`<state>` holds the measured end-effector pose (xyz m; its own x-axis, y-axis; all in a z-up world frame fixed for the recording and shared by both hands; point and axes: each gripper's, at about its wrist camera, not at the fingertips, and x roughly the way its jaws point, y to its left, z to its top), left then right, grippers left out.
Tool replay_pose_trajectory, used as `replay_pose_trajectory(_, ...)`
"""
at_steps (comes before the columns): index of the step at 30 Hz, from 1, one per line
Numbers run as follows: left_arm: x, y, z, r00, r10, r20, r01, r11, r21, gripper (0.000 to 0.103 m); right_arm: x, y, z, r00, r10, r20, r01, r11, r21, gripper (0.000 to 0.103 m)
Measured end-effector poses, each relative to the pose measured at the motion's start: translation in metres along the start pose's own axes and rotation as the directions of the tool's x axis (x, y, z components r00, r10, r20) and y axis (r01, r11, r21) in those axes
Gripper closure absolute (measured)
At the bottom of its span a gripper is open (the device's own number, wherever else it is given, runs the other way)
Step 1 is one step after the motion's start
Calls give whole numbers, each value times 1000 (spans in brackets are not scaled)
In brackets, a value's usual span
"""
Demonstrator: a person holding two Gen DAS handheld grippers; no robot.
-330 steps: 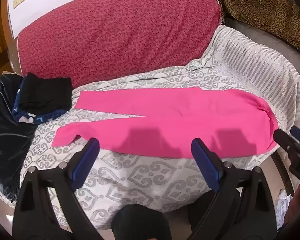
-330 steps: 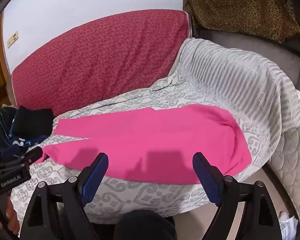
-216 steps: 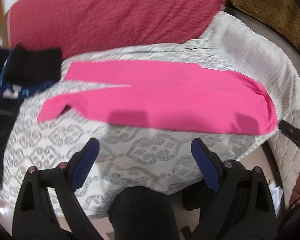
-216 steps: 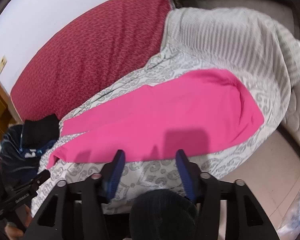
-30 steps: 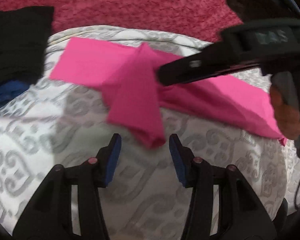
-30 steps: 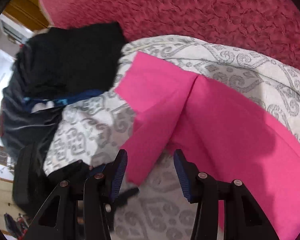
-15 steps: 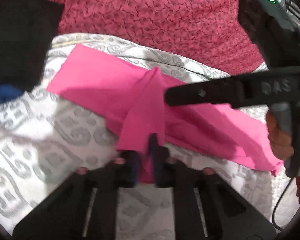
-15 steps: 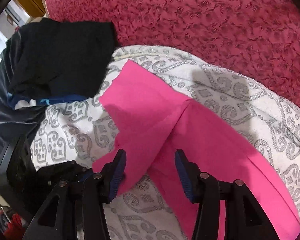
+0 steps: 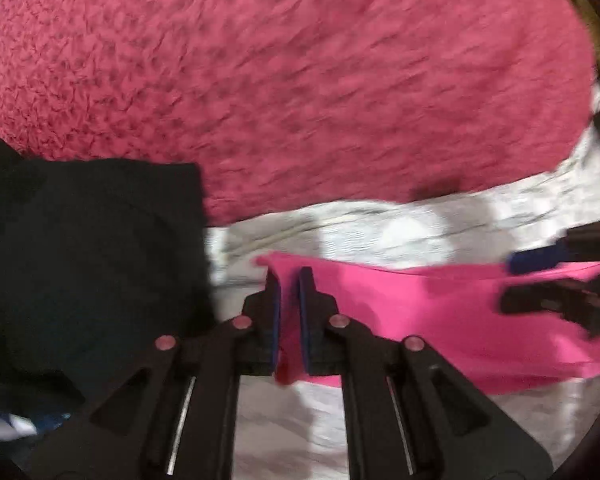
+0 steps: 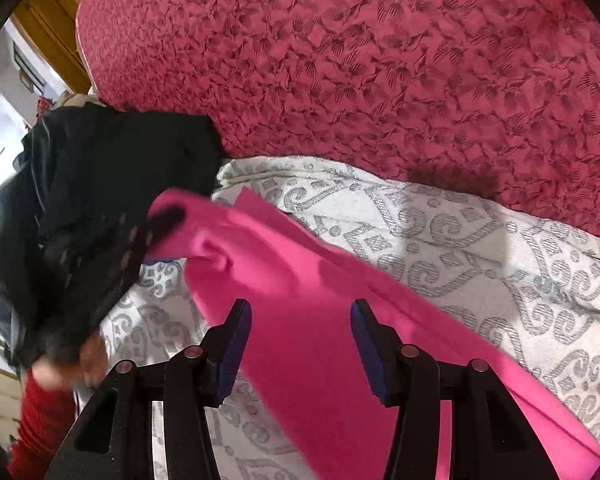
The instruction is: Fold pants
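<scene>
Bright pink pants (image 9: pixel 440 320) lie across a white-and-grey patterned cover (image 9: pixel 380 232). My left gripper (image 9: pixel 289 284) is shut on a pant leg's end, pink cloth pinched between its blue pads. In the right wrist view the pants (image 10: pixel 320 320) run from upper left to lower right. My right gripper (image 10: pixel 300 320) is open just above the pants, holding nothing. The left gripper (image 10: pixel 160 236) shows there at the left, clamped on the raised leg end. The right gripper's tips (image 9: pixel 540 280) show at the right edge of the left wrist view.
A red patterned cushion (image 10: pixel 380 60) stands behind the cover. A pile of black clothes (image 9: pixel 80 260) lies at the left, close to the leg end; it also shows in the right wrist view (image 10: pixel 112 168). A wooden door frame (image 10: pixel 52 20) is at the far left.
My left gripper has carried the pinched leg end back and left, toward the black clothes. My right gripper stays open over the pants.
</scene>
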<state>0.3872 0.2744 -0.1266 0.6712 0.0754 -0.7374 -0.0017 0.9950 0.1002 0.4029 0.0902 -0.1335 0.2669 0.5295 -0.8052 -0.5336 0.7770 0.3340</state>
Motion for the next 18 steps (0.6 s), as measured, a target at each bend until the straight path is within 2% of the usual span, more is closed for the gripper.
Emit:
replay_pose_trajectory(3,28,19,-4,995,60,-82,-64,997,-37,94,10,4,-1,999,-39,-7,39,999,-32,50)
replay_pose_trajectory(6,29,34,-23,996,7,-94,-19,992,-125,87,19,4,-1,998,-65,-6,64,996,-64,50)
replay_pose_trajectory(8,24,36,-36,996,-37,-78,24,987,-161,63,25,5,1,998,-68,-3,68,993,-97,50)
replay_pose_trajectory(10,18,39,-52,996,-77,-43,66,974,-217,53,33,10,5,999,-50,-4,49,989,-142,50)
replay_pose_trajectory(11,15,40,-61,994,-103,-31,92,963,-252,53,37,16,9,999,-42,-3,40,983,-177,50)
replay_pose_trajectory(13,18,33,-64,990,-115,-78,93,964,-249,53,46,30,17,999,-39,1,38,968,-250,50)
replay_pose_trajectory(14,19,27,-64,990,-97,-103,73,973,-218,53,52,42,23,999,-40,-1,38,952,-305,50)
replay_pose_trajectory(15,18,25,-64,993,-59,-99,38,978,-203,52,56,50,26,999,-37,-1,35,942,-335,50)
replay_pose_trajectory(16,18,24,-64,994,-57,-95,36,978,-207,52,60,61,30,1000,-24,0,22,926,-376,50)
replay_pose_trajectory(18,22,26,-67,985,-130,-112,102,968,-228,52,70,82,39,1000,1,-5,-3,896,-444,50)
